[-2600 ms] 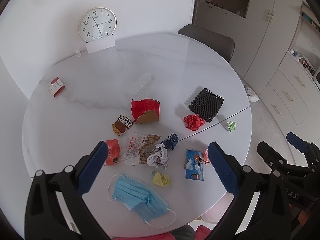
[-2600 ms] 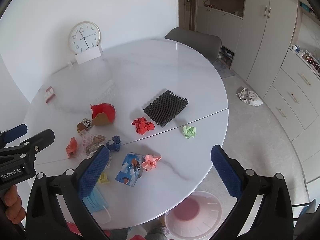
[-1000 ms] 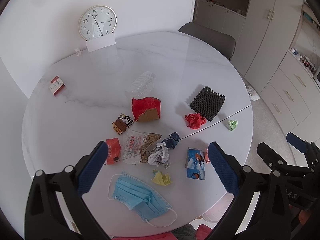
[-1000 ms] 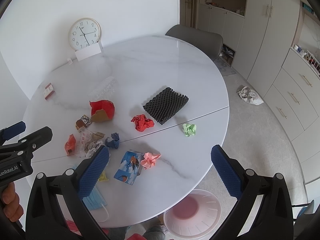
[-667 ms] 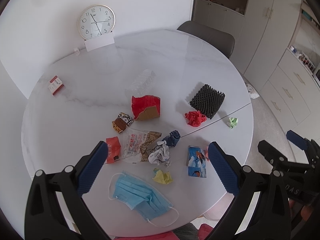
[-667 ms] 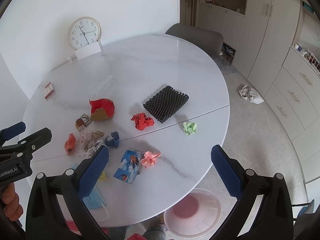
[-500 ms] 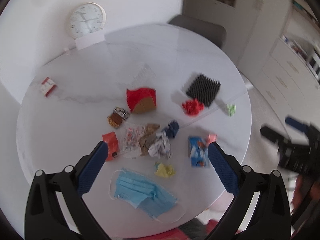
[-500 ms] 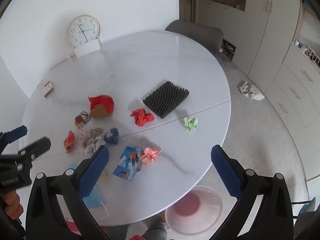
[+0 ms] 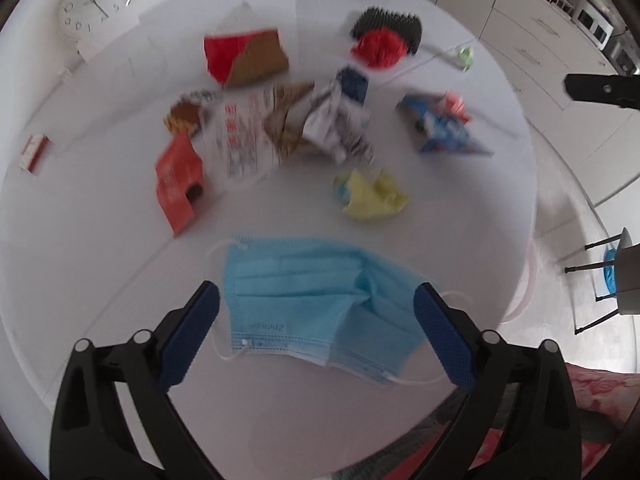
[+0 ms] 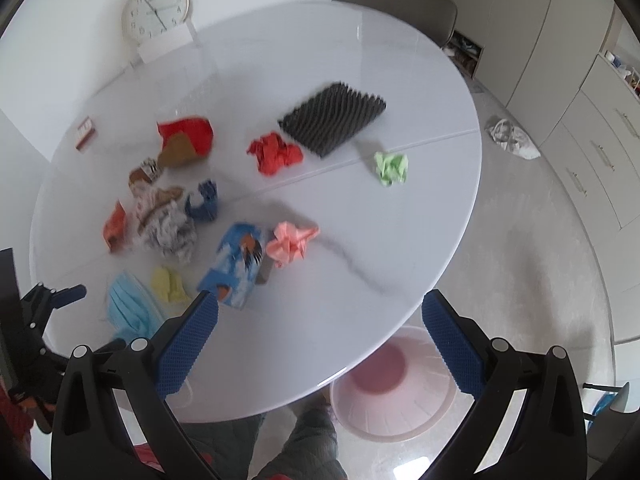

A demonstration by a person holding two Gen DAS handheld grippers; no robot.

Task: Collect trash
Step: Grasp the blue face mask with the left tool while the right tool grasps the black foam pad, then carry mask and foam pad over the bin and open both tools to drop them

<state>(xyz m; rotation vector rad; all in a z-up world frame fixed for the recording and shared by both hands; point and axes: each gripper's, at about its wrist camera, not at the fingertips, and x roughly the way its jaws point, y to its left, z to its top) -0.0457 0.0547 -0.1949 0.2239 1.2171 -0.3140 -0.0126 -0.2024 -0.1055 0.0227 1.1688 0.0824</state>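
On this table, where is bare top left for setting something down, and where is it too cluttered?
Free: the far half of the table between the clock and the black foam pad, and the near right stretch past the pink paper ball, below the green paper ball. Crowded: the near left, from the red bag to the blue face mask.

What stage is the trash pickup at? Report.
Done: nothing visible; the pink bin looks empty. In hand: the left hand-held gripper, jaws open and just narrowing, straddles the blue face mask without gripping it. The right hand-held gripper is open and empty. Left: all the scraps on the table.
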